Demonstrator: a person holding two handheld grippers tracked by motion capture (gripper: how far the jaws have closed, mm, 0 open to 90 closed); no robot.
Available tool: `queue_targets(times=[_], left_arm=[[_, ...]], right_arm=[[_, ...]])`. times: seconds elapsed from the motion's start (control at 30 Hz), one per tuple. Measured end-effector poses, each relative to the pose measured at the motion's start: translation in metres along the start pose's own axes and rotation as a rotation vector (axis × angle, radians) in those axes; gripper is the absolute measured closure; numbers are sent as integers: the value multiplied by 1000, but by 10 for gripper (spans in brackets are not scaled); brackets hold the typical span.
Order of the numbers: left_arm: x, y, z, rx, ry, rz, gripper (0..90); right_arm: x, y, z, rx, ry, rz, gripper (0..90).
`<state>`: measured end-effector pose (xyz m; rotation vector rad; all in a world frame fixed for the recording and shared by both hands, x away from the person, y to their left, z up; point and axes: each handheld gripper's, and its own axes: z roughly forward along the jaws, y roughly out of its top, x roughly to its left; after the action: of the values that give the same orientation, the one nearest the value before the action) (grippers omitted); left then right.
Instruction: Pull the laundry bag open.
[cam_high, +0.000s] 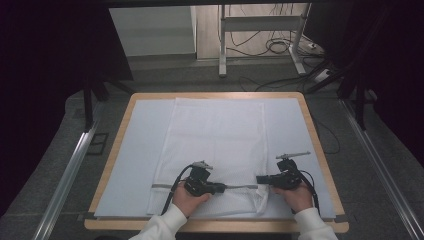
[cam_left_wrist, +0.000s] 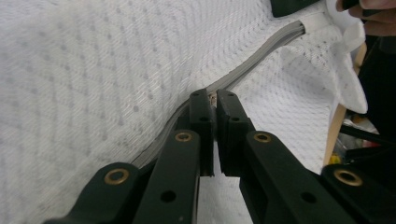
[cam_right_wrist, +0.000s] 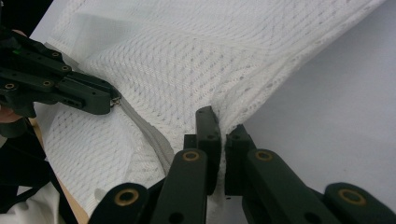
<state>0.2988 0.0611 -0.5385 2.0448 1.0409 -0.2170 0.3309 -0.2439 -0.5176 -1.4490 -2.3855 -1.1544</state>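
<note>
On table (cam_high: 320, 150), mesh bag (cam_high: 220, 135), zipper (cam_left_wrist: 243, 65) pinched

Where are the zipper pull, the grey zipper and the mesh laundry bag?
zipper pull (cam_left_wrist: 213, 98), left gripper view, metal tab between the fingers.
grey zipper (cam_left_wrist: 261, 56), left gripper view, middle of the tape.
mesh laundry bag (cam_high: 220, 135), high view, its flat middle.

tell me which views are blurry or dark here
High view: dim, black surroundings, mesh bag evenly lit and sharp enough. Left gripper view: mesh soft at the left, zipper clearer. Right gripper view: mesh weave crisp mid-frame, near jaws soft.
</note>
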Motion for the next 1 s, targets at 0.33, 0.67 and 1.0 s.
queue_targets(times=[0.33,0.67,1.0], left_arm=[[2,-4,-5,-6,6,-8,869],[6,-9,-12,-12,12,-19,869],[10,-15,-20,-19,21,-34,869]], right_arm=[[0,0,0,-4,3,1,873],[-1,0,-1,-9,-5,2,873],[-3,0,-2,-14,-1,7,873]])
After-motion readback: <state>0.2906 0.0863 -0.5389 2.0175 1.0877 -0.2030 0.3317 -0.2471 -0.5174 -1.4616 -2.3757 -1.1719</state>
